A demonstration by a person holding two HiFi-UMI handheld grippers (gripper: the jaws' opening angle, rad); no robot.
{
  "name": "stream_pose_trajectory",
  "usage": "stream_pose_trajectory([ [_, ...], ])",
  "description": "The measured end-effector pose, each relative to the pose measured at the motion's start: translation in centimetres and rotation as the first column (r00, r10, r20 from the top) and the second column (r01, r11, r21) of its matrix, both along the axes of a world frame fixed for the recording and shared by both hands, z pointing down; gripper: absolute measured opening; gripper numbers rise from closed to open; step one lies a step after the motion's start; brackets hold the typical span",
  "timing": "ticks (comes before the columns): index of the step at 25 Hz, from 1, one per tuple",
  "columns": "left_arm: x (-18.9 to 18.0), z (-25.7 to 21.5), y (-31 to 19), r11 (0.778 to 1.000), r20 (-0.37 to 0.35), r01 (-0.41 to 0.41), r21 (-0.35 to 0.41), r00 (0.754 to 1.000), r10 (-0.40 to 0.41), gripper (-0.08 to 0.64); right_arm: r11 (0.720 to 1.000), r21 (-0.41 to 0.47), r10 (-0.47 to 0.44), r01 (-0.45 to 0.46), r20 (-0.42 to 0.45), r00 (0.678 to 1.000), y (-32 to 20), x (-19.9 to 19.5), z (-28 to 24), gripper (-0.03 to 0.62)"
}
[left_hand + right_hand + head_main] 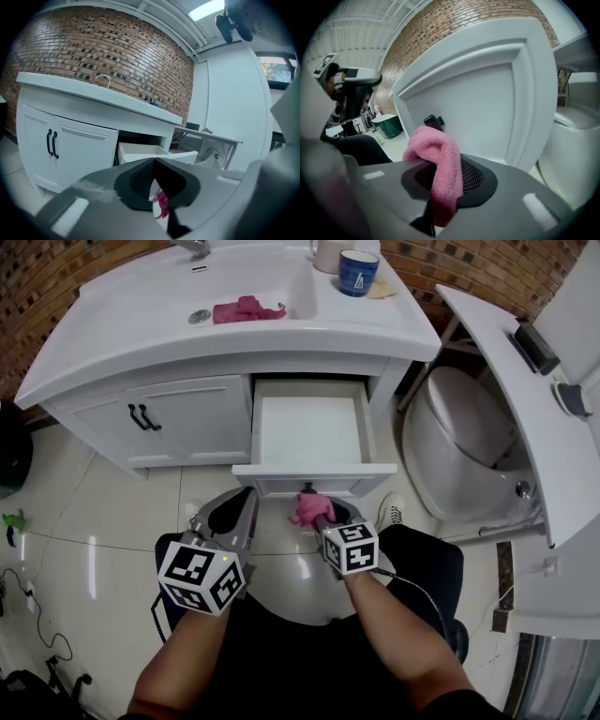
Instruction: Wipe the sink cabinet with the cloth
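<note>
Down at the drawer front, your right gripper (317,514) has its jaws pinched together on the pink cloth (304,509). A rounded lump of cloth pokes past the tips and a tail hangs below them. The right gripper view shows that lump (433,145) close to the white panel of the open drawer (314,482), just beside its dark handle (433,122). You cannot tell from any view whether it is actually touching.

Your left gripper (246,501) hangs just to the left, near the drawer. Its tips meet and there is nothing between them.

A spare cloth (246,309) lies in the basin (281,277) on top of the cabinet (178,418), well apart from both grippers.

The cloth looks like light, soft terry and will likely be limp, so it should fold, drape and drag rather than push. You seem to be starting on the drawer face, with the doors and sides not yet wiped.

Hold the cloth at a bunched fold with a thick pad ahead of the tips, so fabric and not jaw meets the paint. The present grip looks about right. Watch the tail, since it could snag on the handle or slip into the open drawer. A loose pinch may also let the cloth pull out under pressure.
</note>
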State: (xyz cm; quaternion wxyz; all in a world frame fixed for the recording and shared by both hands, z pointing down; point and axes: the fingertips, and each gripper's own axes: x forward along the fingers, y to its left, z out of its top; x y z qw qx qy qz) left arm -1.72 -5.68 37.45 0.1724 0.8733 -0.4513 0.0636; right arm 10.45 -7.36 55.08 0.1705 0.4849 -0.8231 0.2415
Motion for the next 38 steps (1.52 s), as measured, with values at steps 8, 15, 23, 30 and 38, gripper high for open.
stream_pose_trajectory([
  [8, 2.2, -0.1, 0.3, 0.999, 0.002, -0.035, 0.004, 0.999, 0.035, 0.006, 0.994, -0.003, 0.109, -0.109, 0.009, 0.994, 0.1, 5.5, -0.7, 0.081],
  [15, 3.6, -0.3, 0.6, 0.998, 0.004, -0.058, 0.007, 0.998, 0.058, 0.006, 0.987, 0.003, 0.164, -0.164, 0.006, 0.986, 0.3, 8.8, -1.5, 0.081],
  [23, 3.7, -0.4, 0.5, 0.999, -0.004, -0.050, 0.009, 0.999, 0.050, 0.006, 0.973, -0.002, 0.230, -0.230, -0.004, 0.973, 0.8, 12.1, -1.5, 0.081],
  [30, 4.1, -0.2, 0.6, 0.999, -0.012, -0.051, 0.007, 0.999, 0.051, 0.006, 0.962, -0.006, 0.272, -0.272, -0.006, 0.962, 1.2, 14.1, -1.7, 0.081],
  [38, 4.0, -0.5, 0.5, 0.999, -0.026, -0.045, 0.012, 0.999, 0.046, 0.006, 0.967, -0.007, 0.254, -0.254, -0.037, 0.966, 1.5, 14.3, -2.0, 0.081],
])
